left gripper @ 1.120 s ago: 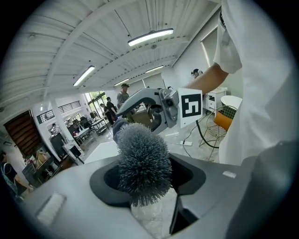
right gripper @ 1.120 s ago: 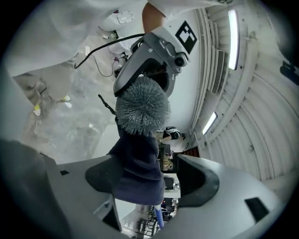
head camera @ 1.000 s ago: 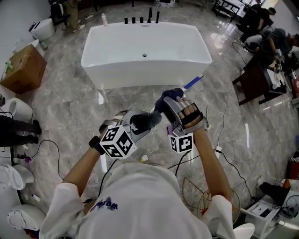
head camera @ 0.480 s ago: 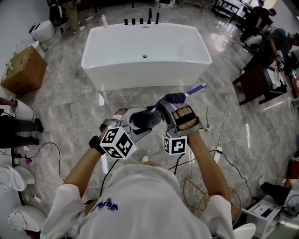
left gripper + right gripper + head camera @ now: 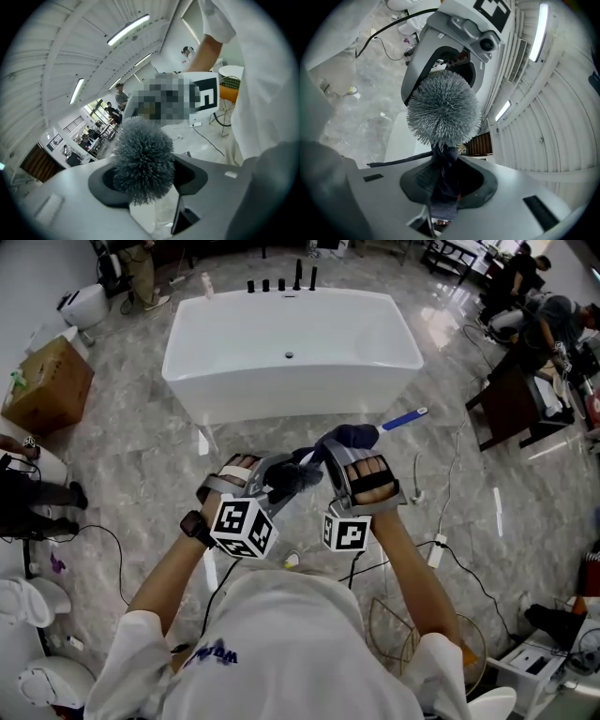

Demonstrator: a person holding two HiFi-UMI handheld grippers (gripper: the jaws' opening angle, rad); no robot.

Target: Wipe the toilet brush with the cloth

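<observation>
Shows toilet brush [image 5: 443, 108] held aloft before bathtub [image 5: 225, 381], bristle head between parted, just-closing jaws of left gripper [image 5: 147, 176]; shows right gripper [image 5: 445, 180] clamped on dark cloth [image 5: 444, 161] wrapped round brush neck.

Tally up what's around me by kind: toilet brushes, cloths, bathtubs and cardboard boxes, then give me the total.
Grey-bristled toilet brush with blue and white handle: 1
Dark blue cloth: 1
White freestanding bathtub: 1
Brown cardboard box: 1
Total: 4
</observation>
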